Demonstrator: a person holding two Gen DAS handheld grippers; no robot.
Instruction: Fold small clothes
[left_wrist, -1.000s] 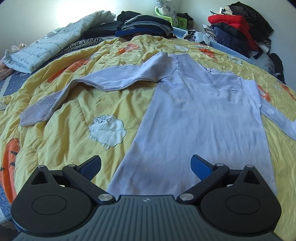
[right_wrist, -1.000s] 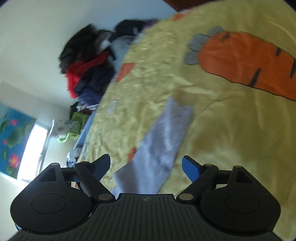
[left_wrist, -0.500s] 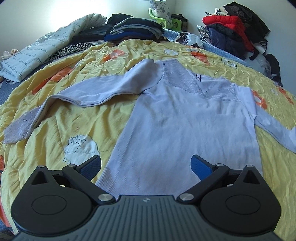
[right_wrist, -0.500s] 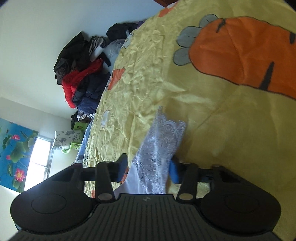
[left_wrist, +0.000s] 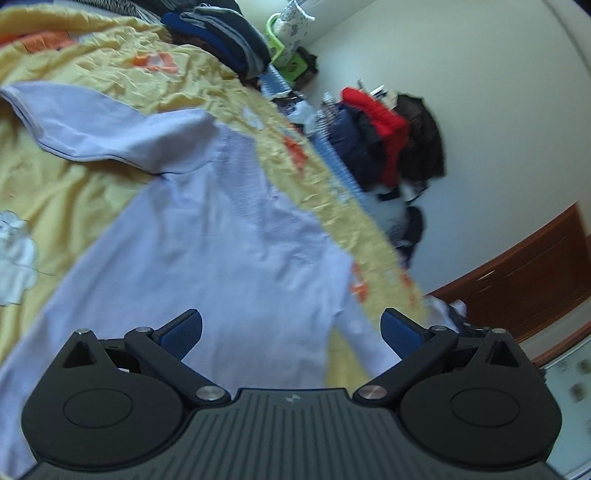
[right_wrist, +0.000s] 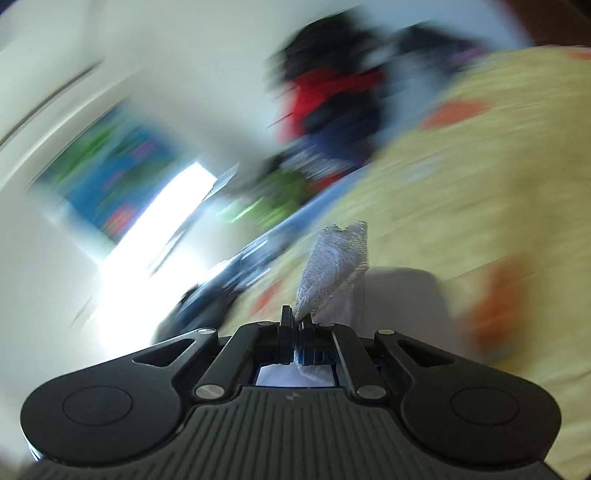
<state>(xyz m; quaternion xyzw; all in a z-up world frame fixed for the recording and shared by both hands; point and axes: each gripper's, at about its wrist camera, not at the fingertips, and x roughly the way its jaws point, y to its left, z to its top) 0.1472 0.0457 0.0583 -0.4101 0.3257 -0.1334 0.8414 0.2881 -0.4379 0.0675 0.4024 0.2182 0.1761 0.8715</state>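
Observation:
A pale lilac long-sleeved top (left_wrist: 207, 236) lies flat on a yellow patterned quilt (left_wrist: 92, 66). Its left sleeve (left_wrist: 96, 125) stretches out to the left. My left gripper (left_wrist: 291, 330) is open and empty, hovering over the top's lower right part. My right gripper (right_wrist: 297, 325) is shut on the lacy cuff (right_wrist: 338, 258) of the top's right sleeve and holds it lifted above the quilt (right_wrist: 498, 184). The right wrist view is heavily motion-blurred.
A stack of folded dark clothes (left_wrist: 225, 40) sits at the far edge of the bed. A heap of red, navy and black garments (left_wrist: 384, 133) lies beyond the bed's right side. A brown wooden cabinet (left_wrist: 524, 273) stands by the wall.
My right gripper closed on the sleeve cuff and is swinging it up fast. My left gripper turned to the right over the top, still open.

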